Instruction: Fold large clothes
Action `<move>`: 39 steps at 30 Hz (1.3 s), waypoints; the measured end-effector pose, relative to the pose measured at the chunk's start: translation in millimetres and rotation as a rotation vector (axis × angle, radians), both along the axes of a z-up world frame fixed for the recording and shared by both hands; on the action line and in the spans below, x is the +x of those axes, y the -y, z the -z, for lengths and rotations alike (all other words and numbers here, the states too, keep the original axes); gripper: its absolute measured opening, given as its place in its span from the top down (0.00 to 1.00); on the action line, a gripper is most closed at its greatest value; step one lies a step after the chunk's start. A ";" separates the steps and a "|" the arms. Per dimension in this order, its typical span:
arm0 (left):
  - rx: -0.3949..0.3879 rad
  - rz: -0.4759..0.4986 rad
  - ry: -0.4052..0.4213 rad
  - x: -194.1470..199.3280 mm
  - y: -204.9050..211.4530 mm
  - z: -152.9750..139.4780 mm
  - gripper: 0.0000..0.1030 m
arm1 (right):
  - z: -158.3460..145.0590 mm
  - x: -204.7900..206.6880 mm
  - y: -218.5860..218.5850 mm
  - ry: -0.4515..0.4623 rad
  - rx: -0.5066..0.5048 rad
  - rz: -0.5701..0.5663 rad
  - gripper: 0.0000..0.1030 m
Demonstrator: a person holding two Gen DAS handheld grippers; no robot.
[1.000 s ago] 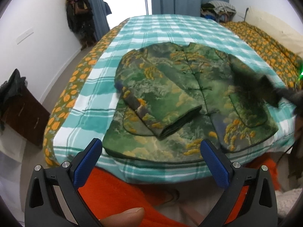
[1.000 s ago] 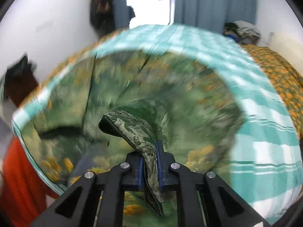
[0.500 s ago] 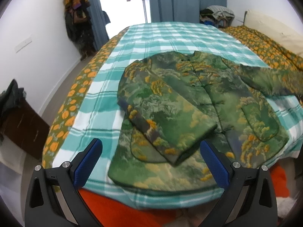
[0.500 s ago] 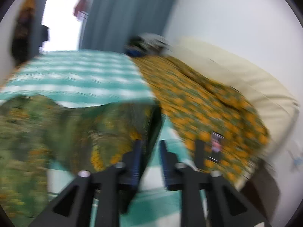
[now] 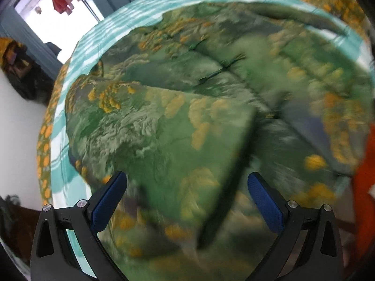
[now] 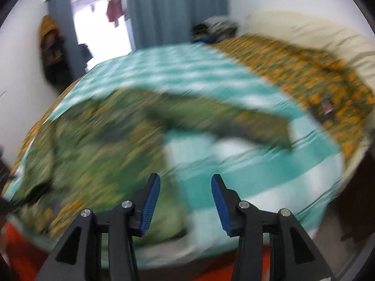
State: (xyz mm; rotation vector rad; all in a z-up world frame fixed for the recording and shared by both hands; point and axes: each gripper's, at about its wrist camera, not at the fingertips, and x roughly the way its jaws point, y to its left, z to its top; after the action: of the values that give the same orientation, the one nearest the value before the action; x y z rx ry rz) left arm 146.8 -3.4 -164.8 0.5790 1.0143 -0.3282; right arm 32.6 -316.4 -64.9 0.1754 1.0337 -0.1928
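A green jacket with yellow flower print (image 5: 187, 107) lies front-up on the bed. One sleeve (image 5: 178, 140) is folded across its chest. My left gripper (image 5: 186, 197) is open and empty, close above that folded sleeve's cuff. In the right wrist view the jacket (image 6: 93, 145) is blurred and its other sleeve (image 6: 222, 119) lies stretched out to the right on the blanket. My right gripper (image 6: 185, 200) is open and empty near the bed's front edge, beside the jacket's hem.
The bed carries a teal checked blanket (image 6: 257, 164) over an orange-flowered sheet (image 6: 304, 70). A small dark phone-like item (image 6: 327, 105) lies on that sheet. Cream pillows (image 6: 316, 32) lie at the right. An orange cloth (image 5: 365, 187) shows at the bed's front.
My right gripper carried the right sleeve out to the side, let it go and opened. My left gripper moved in low over the folded left sleeve, staying open.
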 end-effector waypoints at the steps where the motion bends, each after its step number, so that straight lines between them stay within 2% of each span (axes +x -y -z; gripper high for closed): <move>1: -0.007 -0.018 -0.001 6.6 -2.1 3.6 0.01 | 3.8 -2.2 -16.5 -0.008 0.011 -0.042 0.55; 2: -0.031 -0.030 -0.008 10.0 -5.9 4.2 0.04 | 4.0 -4.0 -33.9 -0.008 0.019 -0.094 0.55; 3: -0.078 -0.042 -0.030 14.5 -11.4 3.4 0.18 | 3.9 -5.3 -44.1 -0.005 0.020 -0.122 0.55; 4: -0.122 -0.049 -0.063 17.8 -16.4 2.8 0.43 | 0.6 -6.7 -56.8 0.003 0.018 -0.163 0.55; 5: -0.171 -0.059 -0.103 21.5 -22.0 1.4 0.55 | -3.8 -7.9 -67.6 0.016 0.010 -0.202 0.55; 6: -0.204 -0.070 -0.124 22.0 -27.0 -0.4 0.77 | -7.9 -8.7 -73.7 0.031 -0.005 -0.228 0.55; 7: -0.221 -0.093 -0.122 22.6 -32.4 -5.1 0.89 | -11.6 -8.9 -79.4 0.045 -0.021 -0.248 0.55; 8: -0.231 -0.110 -0.108 21.7 -33.5 -9.6 0.89 | -13.4 -9.3 -83.2 0.051 -0.028 -0.257 0.55; 12: -0.362 -0.193 -0.059 17.8 -67.0 -50.6 0.90 | -16.7 -8.3 -93.9 0.059 -0.035 -0.273 0.55; 16: -0.451 -0.314 0.069 19.2 -134.3 -110.3 0.90 | -18.6 -10.7 -102.9 0.070 -0.041 -0.296 0.55; 18: -0.450 -0.397 0.144 23.6 -174.3 -132.6 0.90 | -19.2 -12.9 -107.4 0.072 -0.042 -0.305 0.55; 21: -0.431 -0.559 0.224 31.0 -238.9 -147.8 0.89 | -16.9 -12.8 -109.2 0.069 -0.038 -0.307 0.55; 24: -0.353 -0.760 0.287 35.5 -310.8 -143.1 0.86 | -14.5 -12.3 -108.4 0.066 -0.025 -0.300 0.55; 27: -0.325 -0.963 0.275 33.4 -373.4 -120.1 0.75 | -11.4 -10.4 -106.7 0.061 -0.017 -0.296 0.55; 30: -0.289 -1.089 0.267 17.2 -403.5 -98.2 0.77 | -9.8 -10.8 -105.2 0.060 -0.013 -0.287 0.55; 32: -0.302 -1.115 0.246 4.3 -407.7 -86.2 0.73 | -9.0 -10.8 -103.3 0.056 -0.016 -0.279 0.55; 35: -0.306 -1.103 0.230 -10.0 -395.1 -77.4 0.51 | -4.3 -9.1 -101.3 0.038 -0.014 -0.270 0.55; 36: -0.307 -1.091 0.234 -15.6 -386.1 -76.3 0.40 | -3.2 -8.9 -101.2 0.034 -0.014 -0.268 0.55; 37: -0.312 -1.074 0.239 -20.6 -375.6 -75.6 0.32 | -1.2 -7.1 -101.1 0.026 -0.013 -0.266 0.55; 39: -0.334 -1.038 0.239 -25.4 -359.5 -74.7 0.26 | 1.1 -4.9 -102.4 0.019 -0.010 -0.264 0.55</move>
State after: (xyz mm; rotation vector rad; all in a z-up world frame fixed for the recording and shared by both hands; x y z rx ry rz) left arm 121.4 356.2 -90.0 -0.2443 0.8802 0.4794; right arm 27.7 -214.0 -66.0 0.0307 1.0265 0.0427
